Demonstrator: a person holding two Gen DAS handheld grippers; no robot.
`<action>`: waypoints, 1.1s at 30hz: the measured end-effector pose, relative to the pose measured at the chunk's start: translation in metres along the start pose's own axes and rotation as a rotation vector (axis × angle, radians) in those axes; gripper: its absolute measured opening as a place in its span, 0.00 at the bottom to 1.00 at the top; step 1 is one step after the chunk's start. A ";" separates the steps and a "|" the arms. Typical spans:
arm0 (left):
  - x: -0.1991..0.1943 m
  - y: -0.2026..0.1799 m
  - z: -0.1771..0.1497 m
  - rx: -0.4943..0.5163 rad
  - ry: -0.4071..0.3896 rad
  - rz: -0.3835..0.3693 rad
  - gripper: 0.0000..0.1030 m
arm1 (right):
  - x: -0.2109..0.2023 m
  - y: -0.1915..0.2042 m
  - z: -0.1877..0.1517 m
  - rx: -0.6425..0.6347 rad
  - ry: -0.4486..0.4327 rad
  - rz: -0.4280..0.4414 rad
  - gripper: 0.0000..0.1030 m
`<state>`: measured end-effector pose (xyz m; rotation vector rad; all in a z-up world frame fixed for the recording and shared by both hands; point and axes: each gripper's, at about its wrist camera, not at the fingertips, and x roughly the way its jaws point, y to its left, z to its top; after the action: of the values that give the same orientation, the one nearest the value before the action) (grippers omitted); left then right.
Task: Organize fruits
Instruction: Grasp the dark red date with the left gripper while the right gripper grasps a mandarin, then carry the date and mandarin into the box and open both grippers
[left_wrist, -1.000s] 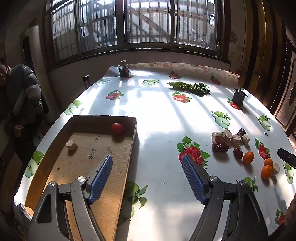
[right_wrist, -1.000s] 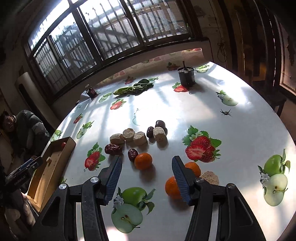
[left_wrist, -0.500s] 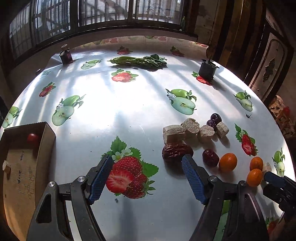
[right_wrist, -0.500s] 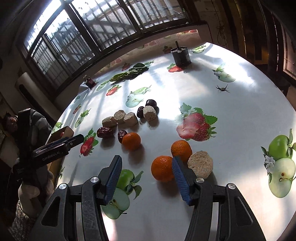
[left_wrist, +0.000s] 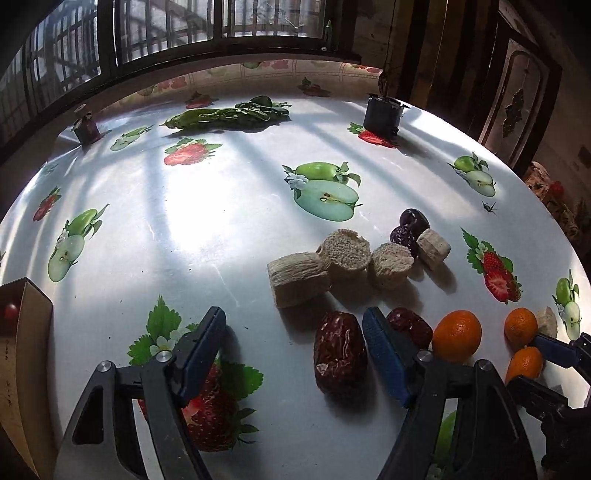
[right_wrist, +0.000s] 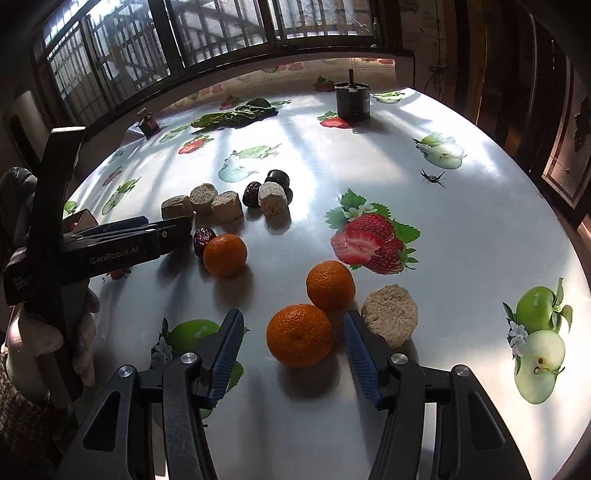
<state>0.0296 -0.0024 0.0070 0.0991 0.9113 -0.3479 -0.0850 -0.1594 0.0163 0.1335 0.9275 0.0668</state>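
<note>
Over the fruit-print table, both grippers tilt steeply downward, each aimed at a piece of fruit.

Left gripper: jaws apart and just been closing a little, blue pads not pressing anything. A large wrinkled red date lies on the cloth between them, close against the right-hand pad (contact cannot be told). A smaller date sits just beyond that pad, an orange beside it. Ahead, a row of pale cut stalk pieces with two dark dates behind. At the far left edge, a corner of the cardboard box with a small red fruit inside.

Right gripper: jaws held at a middling gap, gripping nothing. A mandarin rests on the table between the pads, clear space on both sides. A second mandarin touches it from behind; a round beige slice lies just outside the right-hand pad.

From the right wrist view, the left gripper comes in low from the left, fingers nearly level in the picture, a gloved hand wrapped round its handle (glove pale, knitted). Leafy greens and a dark cup stand well apart, near the window.
</note>
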 end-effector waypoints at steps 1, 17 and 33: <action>0.000 -0.001 0.000 0.005 -0.003 -0.003 0.64 | 0.001 0.001 0.000 -0.005 0.003 -0.005 0.58; -0.056 -0.007 -0.013 0.025 -0.048 0.011 0.25 | -0.010 0.010 -0.005 0.000 -0.005 -0.006 0.37; -0.187 0.118 -0.056 -0.167 -0.158 0.082 0.25 | -0.064 0.124 0.009 -0.171 -0.103 0.119 0.37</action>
<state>-0.0775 0.1685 0.1127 -0.0442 0.7745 -0.1993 -0.1166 -0.0450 0.0903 0.0331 0.8068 0.2469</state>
